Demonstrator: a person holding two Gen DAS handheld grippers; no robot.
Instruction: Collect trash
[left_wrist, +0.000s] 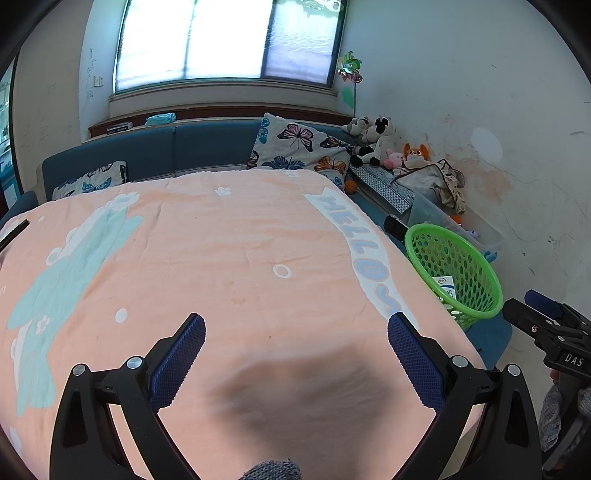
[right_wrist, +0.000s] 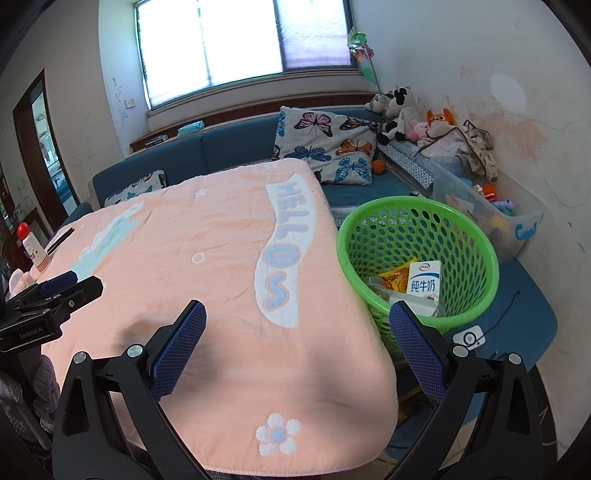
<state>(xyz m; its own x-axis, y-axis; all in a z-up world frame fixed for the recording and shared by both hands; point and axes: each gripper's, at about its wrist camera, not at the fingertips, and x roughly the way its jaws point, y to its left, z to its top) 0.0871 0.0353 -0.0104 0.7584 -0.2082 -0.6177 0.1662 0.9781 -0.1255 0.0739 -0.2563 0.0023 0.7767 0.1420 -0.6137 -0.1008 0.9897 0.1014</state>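
A green perforated basket (right_wrist: 476, 236) stands on the blue seat to the right of the table; it also shows in the left wrist view (left_wrist: 484, 266). Inside lie a white milk carton (right_wrist: 424, 280), an orange snack wrapper (right_wrist: 396, 276) and clear plastic (right_wrist: 376, 284). The table wears a pink "HELLO" cloth (right_wrist: 207, 258), also in the left wrist view (left_wrist: 229, 251). My left gripper (left_wrist: 296, 325) is open and empty above the cloth. My right gripper (right_wrist: 297, 312) is open and empty over the table's right edge, next to the basket.
A blue sofa (right_wrist: 229, 147) with butterfly cushions (right_wrist: 328, 142) runs behind the table. Stuffed toys (right_wrist: 402, 110) and a clear storage bin (right_wrist: 517, 218) sit at the right wall. A red-capped bottle (right_wrist: 31, 247) and a dark flat object (right_wrist: 59, 240) stand at the table's far left.
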